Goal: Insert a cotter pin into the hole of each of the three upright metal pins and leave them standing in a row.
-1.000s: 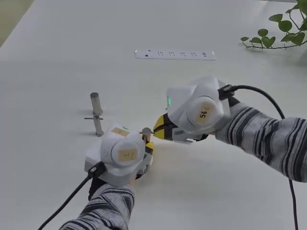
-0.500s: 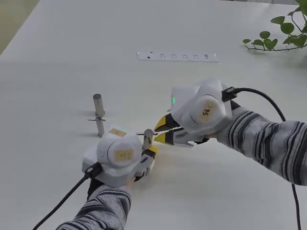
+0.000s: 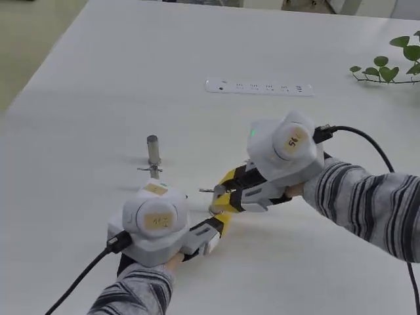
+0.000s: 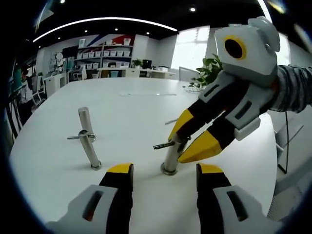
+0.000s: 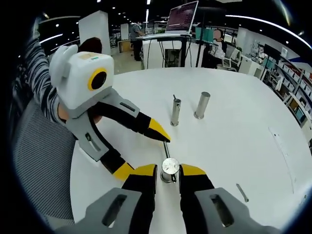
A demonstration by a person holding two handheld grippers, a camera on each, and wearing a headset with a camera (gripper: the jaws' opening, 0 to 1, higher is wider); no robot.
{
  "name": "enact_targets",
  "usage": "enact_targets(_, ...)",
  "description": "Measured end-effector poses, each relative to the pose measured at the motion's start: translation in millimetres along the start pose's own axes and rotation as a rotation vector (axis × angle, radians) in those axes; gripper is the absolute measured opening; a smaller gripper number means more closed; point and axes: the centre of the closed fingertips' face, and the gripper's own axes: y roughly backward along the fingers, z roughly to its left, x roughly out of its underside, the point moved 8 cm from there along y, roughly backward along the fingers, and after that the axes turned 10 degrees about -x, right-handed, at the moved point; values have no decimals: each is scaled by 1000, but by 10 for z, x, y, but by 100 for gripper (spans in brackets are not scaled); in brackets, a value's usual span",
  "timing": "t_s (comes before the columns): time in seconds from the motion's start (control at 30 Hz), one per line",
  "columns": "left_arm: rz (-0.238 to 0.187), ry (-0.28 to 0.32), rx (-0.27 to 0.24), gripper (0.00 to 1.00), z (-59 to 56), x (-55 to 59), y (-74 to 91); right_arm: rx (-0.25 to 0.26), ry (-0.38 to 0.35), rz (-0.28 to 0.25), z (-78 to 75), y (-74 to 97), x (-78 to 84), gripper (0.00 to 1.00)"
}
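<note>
Left gripper [image 4: 165,169] has eased back; right gripper [image 5: 169,171] seemingly clamps pin [image 4: 171,155].

White bodies, black jaws and yellow tips are marking the left hand-held gripper [image 4: 163,169] and right hand-held gripper [image 5: 169,170], grey-black stripes the sleeve [image 3: 367,203], silver the metal pins [image 3: 153,149] and cotter pin [image 4: 163,145], white the surface [image 3: 98,98], green the two-o'clock leaves [image 3: 387,65].

Left gripper [image 3: 213,231], lower left in the head view, has its jaws apart. Right gripper [image 3: 218,199], at centre, points leftward, clamped on a metal pin [image 4: 171,156].
</note>
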Motion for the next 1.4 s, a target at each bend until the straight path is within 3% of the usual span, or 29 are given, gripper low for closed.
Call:
enact_targets(0.27,5,-12,52,61,15,8,146,0,-27,-11,-18,-25,4,9)
enact_targets(0.6,1,-16,82,76,85,12,393,-19,-47,-16,14,-11,-9,8)
enact_targets(0.83,-26,-32,81,87,166,-49,528,-5,-38,-7,-78,31,-65,8)
enact_targets(1.17,-56,-46,49,94,298,-127,643,25,-44,11,-206,29,-112,8)
enact_targets(1.4,-64,-107,11,98,383,-149,647,27,-53,10,-313,22,-128,8)
